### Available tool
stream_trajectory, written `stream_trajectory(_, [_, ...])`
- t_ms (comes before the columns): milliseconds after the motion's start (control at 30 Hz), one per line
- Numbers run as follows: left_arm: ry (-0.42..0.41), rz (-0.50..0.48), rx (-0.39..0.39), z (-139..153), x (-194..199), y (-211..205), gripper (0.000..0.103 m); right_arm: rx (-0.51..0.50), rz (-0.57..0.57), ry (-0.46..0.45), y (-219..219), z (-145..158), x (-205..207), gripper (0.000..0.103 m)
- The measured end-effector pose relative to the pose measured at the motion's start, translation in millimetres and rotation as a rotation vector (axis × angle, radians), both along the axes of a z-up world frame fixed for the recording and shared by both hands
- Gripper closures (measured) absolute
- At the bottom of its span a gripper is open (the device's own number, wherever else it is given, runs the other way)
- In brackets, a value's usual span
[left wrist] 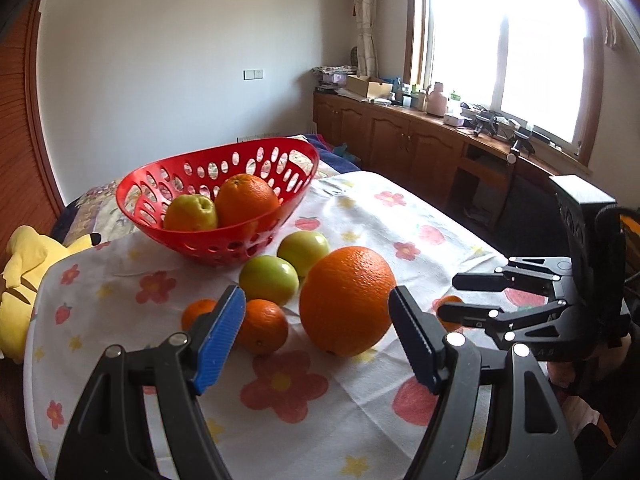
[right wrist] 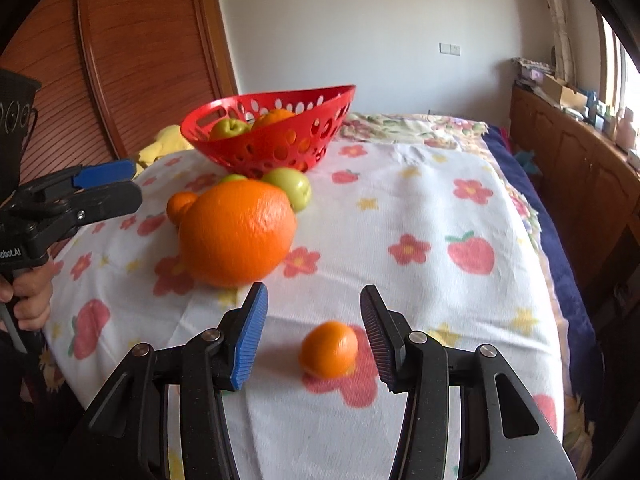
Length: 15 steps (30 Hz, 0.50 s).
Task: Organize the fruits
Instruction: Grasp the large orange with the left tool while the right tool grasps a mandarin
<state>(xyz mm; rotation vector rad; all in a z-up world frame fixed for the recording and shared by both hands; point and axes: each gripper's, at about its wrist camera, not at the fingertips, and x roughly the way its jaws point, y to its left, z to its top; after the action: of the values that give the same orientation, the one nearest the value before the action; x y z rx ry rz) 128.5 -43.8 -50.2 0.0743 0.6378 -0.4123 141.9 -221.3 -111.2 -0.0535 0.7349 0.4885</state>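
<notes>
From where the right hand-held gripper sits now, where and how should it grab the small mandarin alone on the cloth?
Grip the small mandarin across its widest middle, one pad on each side. Come straight forward and down: the right hand-held gripper is open with the fruit already lying between its fingers. It is round, sits alone on the floral cloth, and the big orange lies well apart to the left, so nothing crowds the sides.

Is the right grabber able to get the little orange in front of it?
Probably yes: the right gripper is open, the small orange sits alone on the cloth between its fingers, and nothing blocks it.
</notes>
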Motion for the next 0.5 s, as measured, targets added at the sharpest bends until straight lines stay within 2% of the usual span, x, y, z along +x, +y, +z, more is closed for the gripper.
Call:
stream_trajectory(333, [0.023,-0.012,0.007,-8,4,-12,0.029,-0.036,-0.042,0.036,-8,-16,2,0.062])
stream_trajectory(433, [0.029,-0.019,0.012,-9,7,-16,0.029,-0.024,-0.049,0.049,-14,-17,4,0.070])
stream_trajectory(500, [0.032,-0.032,0.020,-10,10,-20,0.029,-0.028,-0.042,0.048,-15,-17,3,0.071])
